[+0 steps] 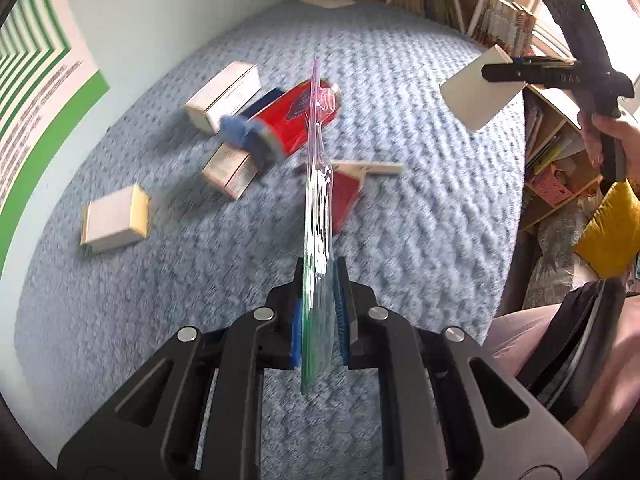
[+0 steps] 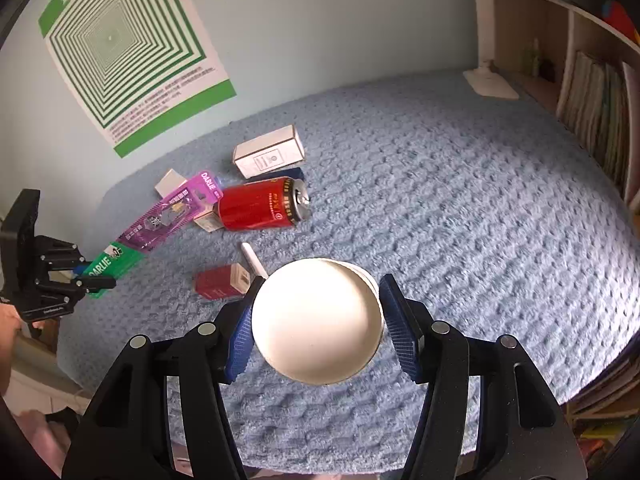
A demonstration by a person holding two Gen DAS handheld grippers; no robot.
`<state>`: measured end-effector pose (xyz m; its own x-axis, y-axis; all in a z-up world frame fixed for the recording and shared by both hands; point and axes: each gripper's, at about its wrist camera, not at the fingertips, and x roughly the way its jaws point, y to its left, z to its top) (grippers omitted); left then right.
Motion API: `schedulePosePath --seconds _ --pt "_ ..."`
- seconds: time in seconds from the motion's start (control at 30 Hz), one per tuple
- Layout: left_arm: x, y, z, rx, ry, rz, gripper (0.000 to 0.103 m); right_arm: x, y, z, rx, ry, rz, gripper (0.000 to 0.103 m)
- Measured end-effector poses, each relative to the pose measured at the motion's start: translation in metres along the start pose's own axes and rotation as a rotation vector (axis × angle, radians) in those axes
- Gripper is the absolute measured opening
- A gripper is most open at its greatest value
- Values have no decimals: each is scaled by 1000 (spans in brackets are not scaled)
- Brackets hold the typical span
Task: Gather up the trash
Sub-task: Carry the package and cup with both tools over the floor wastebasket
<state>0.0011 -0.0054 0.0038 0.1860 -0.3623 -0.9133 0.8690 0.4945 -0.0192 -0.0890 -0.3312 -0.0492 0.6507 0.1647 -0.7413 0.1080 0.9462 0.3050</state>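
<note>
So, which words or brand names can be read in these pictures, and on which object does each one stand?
"DARLIE": purple top of the plastic package.
"DARLIE": its green bottom end, held by the left hand-held gripper.
Red can: gold print, too small to read.
White box: label too small.
Wall poster: text lines too blurred.
Right hand-held gripper holds a paper cup: no text.

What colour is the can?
Red with a black band near the top; the can shows best in the right wrist view.
</note>
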Motion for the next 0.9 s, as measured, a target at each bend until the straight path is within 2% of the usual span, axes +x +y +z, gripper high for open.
schedulePosePath --seconds 0.2,0.43,0.57,0.7,0.83,0.9 --pt "5 -64 46 166 -26 -107 11 -52 -45 -46 134 -64 -78 58" --pt "41 -166 82 418 44 -265 11 -117 -108 -137 380 -114 -222 58" --pt "74 -232 87 561 126 -353 11 -139 -143 -206 558 -102 -301 58" --pt "112 -294 79 696 234 -431 11 -141 -171 -278 728 -67 -352 58" --pt "166 -347 60 795 368 -446 11 -123 -192 -344 881 -35 -358 58" --pt "193 -368 47 835 437 -428 11 -111 -200 -372 952 -22 -361 58"
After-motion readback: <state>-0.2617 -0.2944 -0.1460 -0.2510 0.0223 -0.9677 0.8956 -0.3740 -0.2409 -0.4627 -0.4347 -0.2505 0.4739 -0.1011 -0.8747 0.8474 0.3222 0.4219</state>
